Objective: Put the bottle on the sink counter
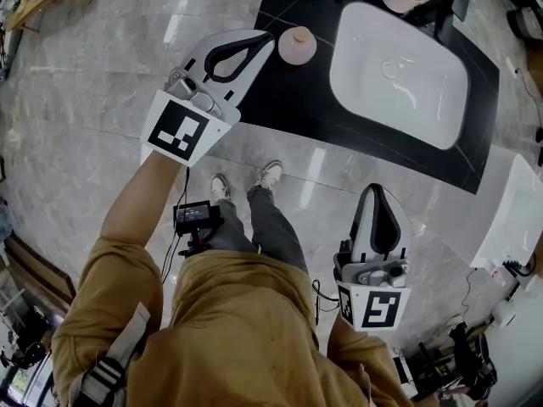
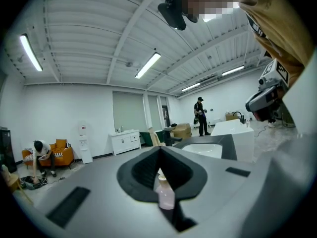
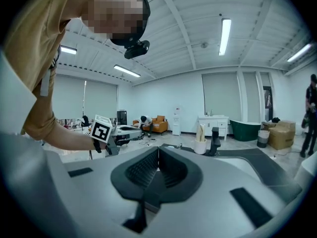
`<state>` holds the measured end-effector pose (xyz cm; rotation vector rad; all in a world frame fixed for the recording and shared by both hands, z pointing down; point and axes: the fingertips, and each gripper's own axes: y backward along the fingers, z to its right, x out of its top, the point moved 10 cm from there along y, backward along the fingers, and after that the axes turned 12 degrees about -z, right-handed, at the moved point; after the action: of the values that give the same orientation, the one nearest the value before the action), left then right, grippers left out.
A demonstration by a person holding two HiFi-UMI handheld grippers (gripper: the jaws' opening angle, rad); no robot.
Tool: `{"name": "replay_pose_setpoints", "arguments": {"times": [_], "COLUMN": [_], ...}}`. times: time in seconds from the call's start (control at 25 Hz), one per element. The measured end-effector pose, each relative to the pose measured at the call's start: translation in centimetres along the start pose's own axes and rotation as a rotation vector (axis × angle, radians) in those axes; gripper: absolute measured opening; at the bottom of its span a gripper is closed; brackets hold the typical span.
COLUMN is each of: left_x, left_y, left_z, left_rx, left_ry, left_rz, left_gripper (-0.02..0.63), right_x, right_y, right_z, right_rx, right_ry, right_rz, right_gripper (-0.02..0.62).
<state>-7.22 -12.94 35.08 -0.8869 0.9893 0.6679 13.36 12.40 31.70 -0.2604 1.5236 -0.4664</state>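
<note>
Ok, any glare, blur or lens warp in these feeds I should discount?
Head view: sharp, evenly lit; fisheye bows the sink counter, pale sheen on the floor. Left gripper view: heavy barrel warp, dark corners, bright ceiling lights; the close pink bottle looks soft. Right gripper view: same warp and dark corners; the right gripper itself soft, background clearer.

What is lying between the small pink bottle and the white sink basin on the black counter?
Nothing: in the head view, the stretch of black counter between the small pink bottle and the white sink basin is bare.
</note>
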Motion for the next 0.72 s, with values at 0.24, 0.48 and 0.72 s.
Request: {"name": "replay_pose_setpoints", "arguments": {"times": [0.24, 0.48, 0.72], "left_x": [0.8, 2.5, 4.6], "left_y": [1.9, 4.7, 7.0], "left_z": [-0.2, -0.8, -1.2], "left_rx": [0.013, 0.036, 0.045], "left_ry": [0.043, 0.106, 0.122], "left_rz": [0.031, 0.060, 0.075], "left_gripper": [0.003, 0.003, 0.003], "right_x": [1.1, 1.6, 2.8], "right_y": [0.9, 1.0, 1.0], "right_z": [0.1, 0.0, -0.3], "right_rx": [-0.012, -0.015, -0.008], "right_ry": [0.020, 0.018, 0.030], "right_rz": [0.021, 0.042, 0.064], "right_gripper": [0.006, 0.006, 0.006]}}
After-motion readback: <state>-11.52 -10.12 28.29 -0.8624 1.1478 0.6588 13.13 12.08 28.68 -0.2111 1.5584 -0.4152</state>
